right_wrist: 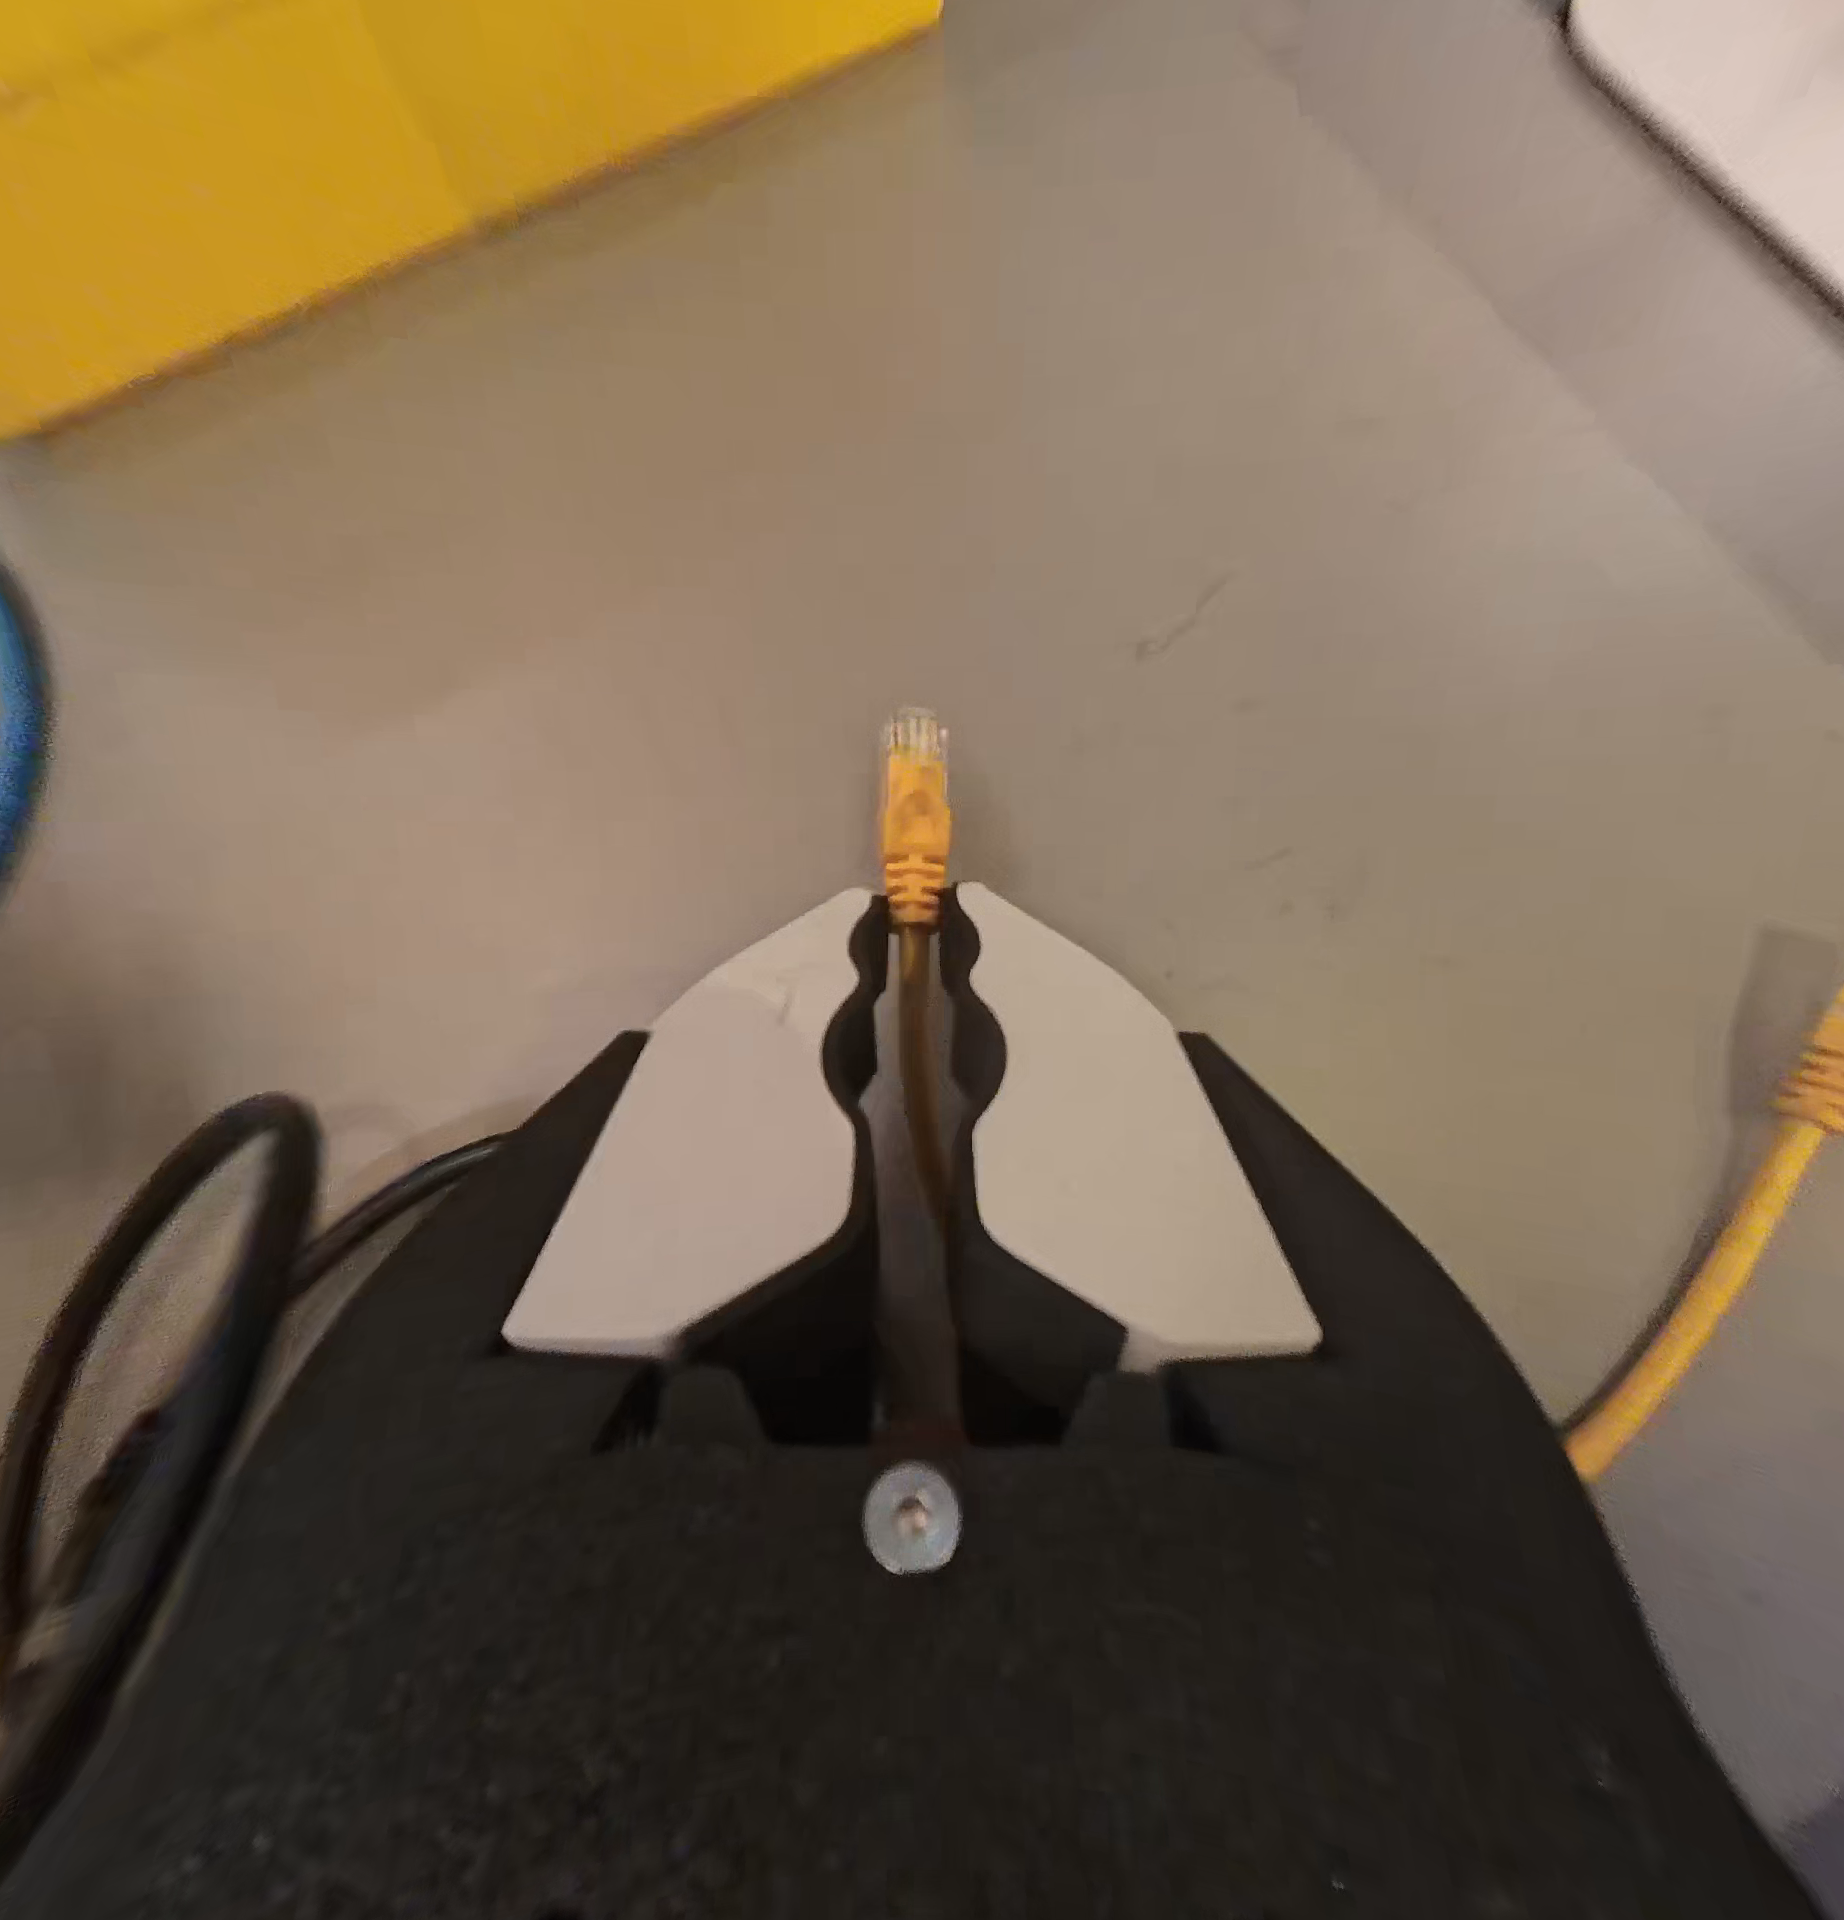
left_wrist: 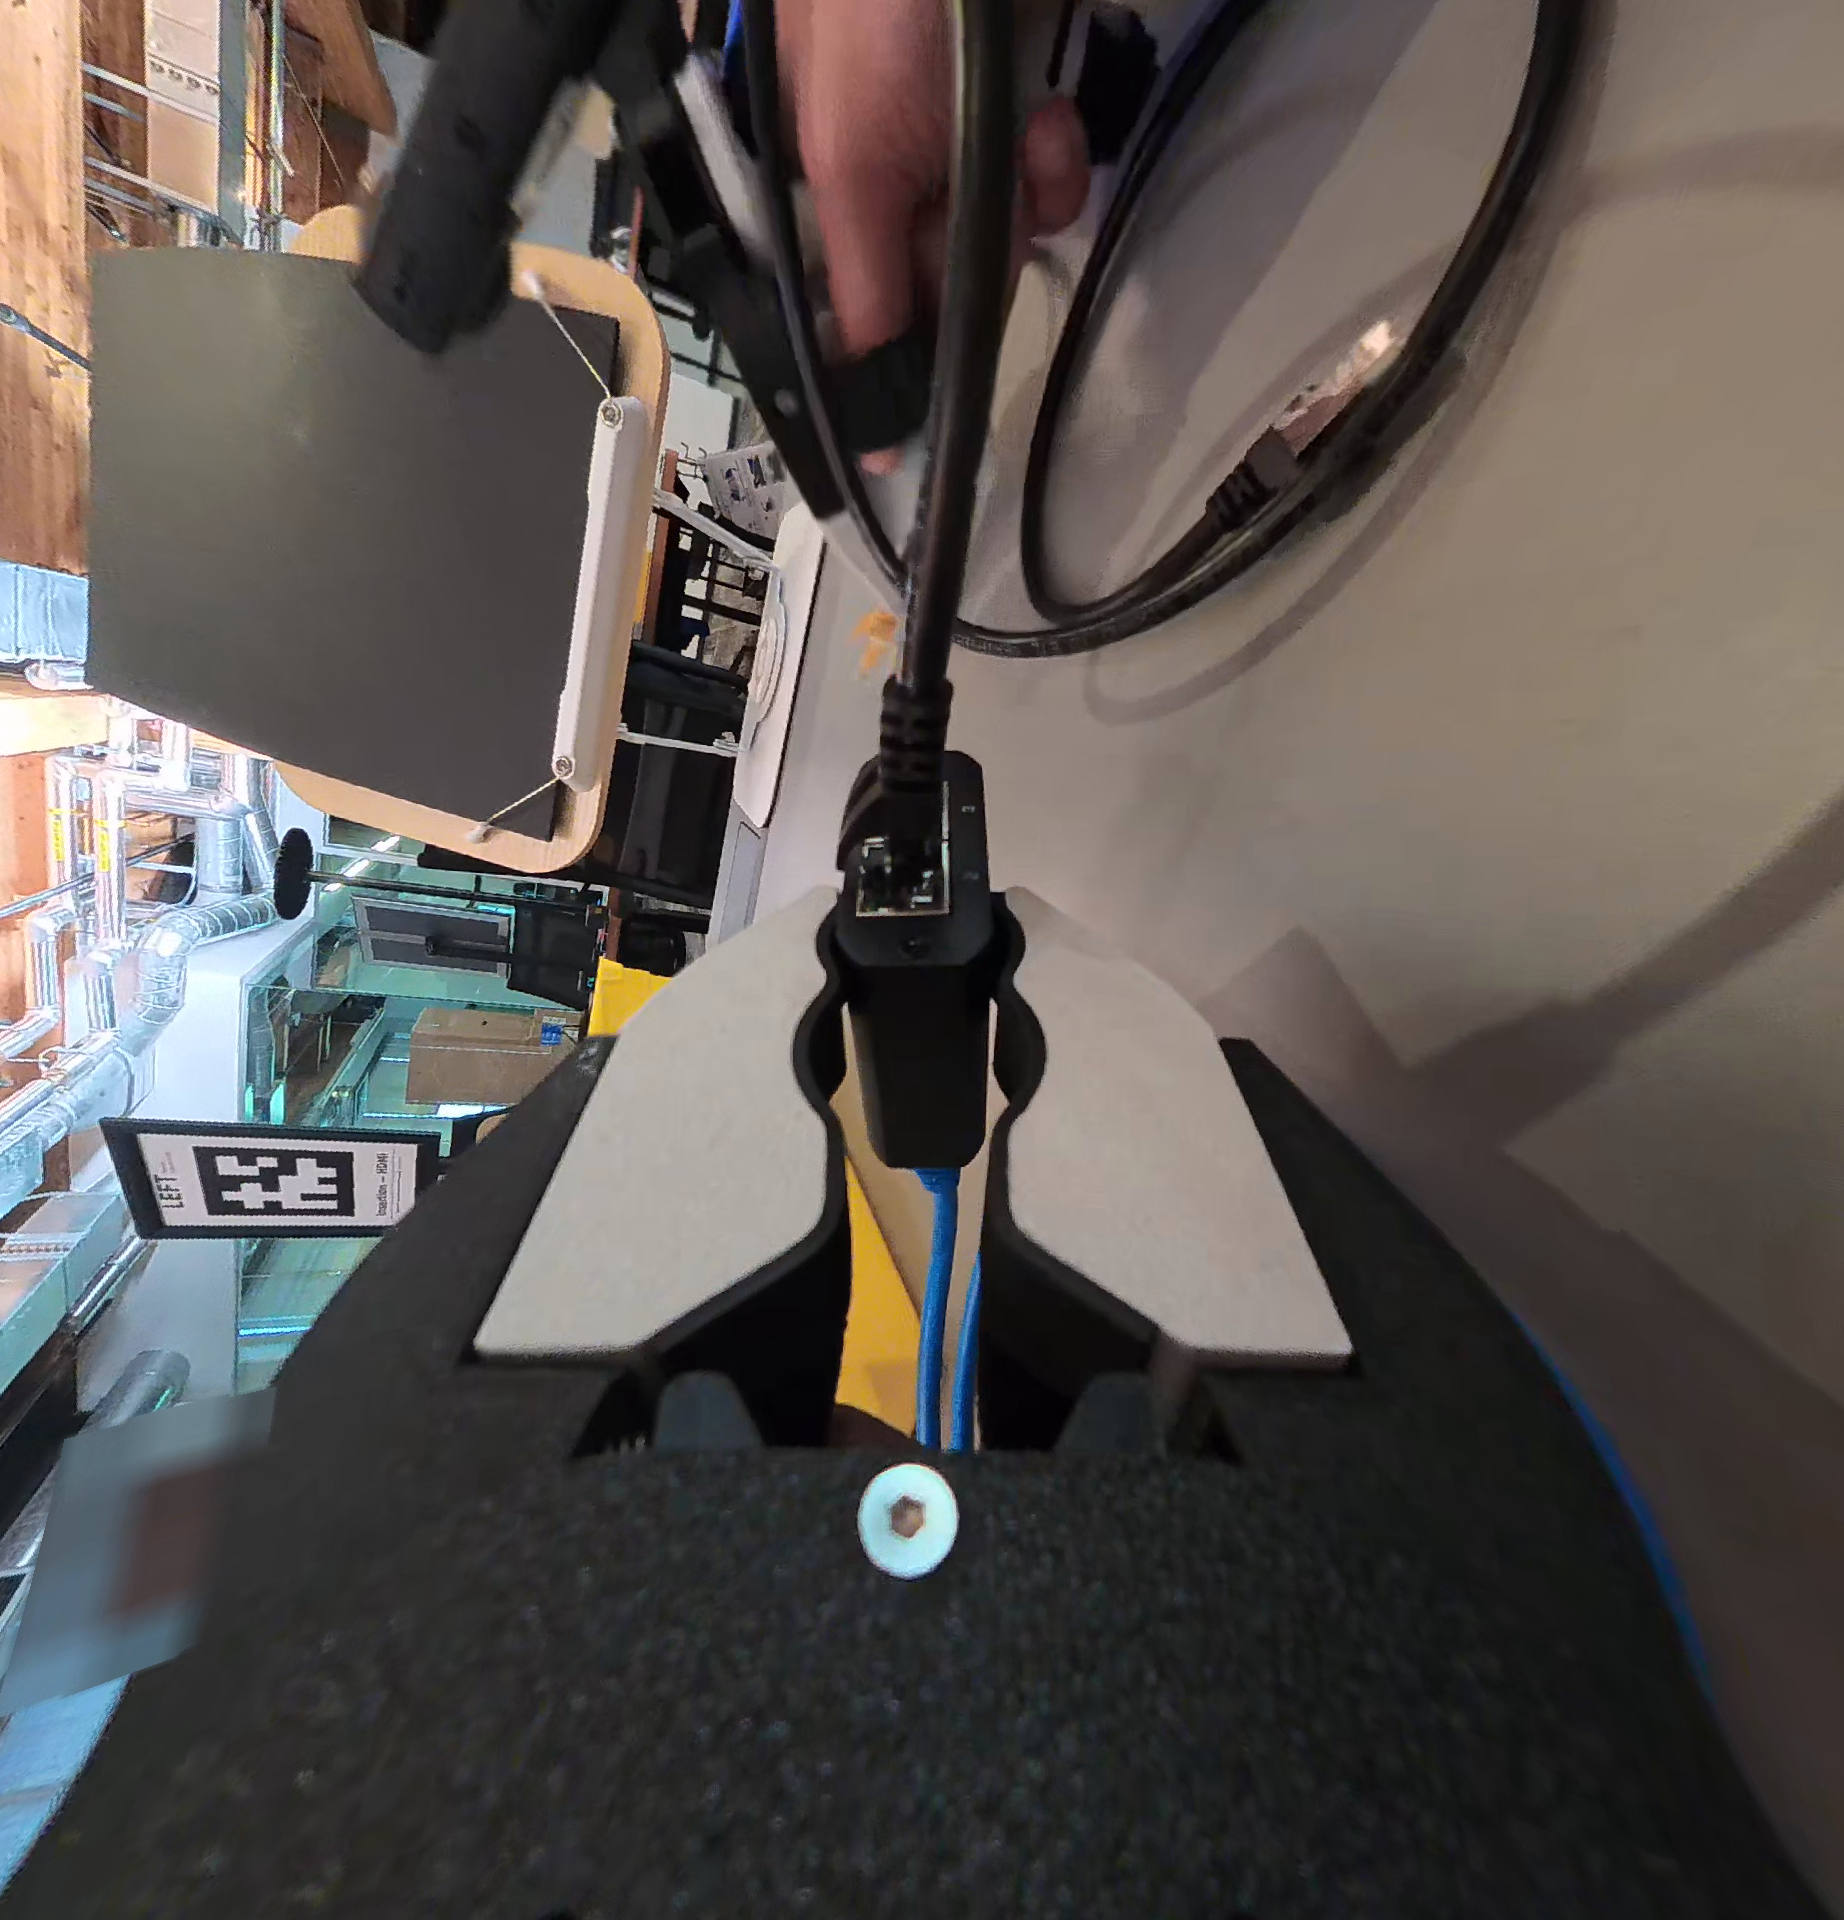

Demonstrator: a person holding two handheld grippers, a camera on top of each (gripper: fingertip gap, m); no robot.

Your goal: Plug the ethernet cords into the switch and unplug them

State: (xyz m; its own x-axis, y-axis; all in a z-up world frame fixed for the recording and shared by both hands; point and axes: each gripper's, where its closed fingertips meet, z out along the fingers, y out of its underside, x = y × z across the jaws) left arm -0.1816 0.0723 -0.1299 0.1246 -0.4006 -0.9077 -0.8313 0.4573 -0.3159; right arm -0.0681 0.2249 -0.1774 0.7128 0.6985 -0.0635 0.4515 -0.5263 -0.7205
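Black switch (left_wrist: 913, 1023) – black cord (left_wrist: 944, 499) plugged in.

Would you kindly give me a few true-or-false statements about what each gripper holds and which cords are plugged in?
1. The left gripper is clamped on the black switch. True.
2. The black cord is plugged into the switch. True.
3. The right gripper is open and empty. False: it is shut on the yellow cord just behind its plug.
4. That held yellow plug sits in a port. False: it points at the bare grey table.
5. A blue cord runs behind the switch. True.
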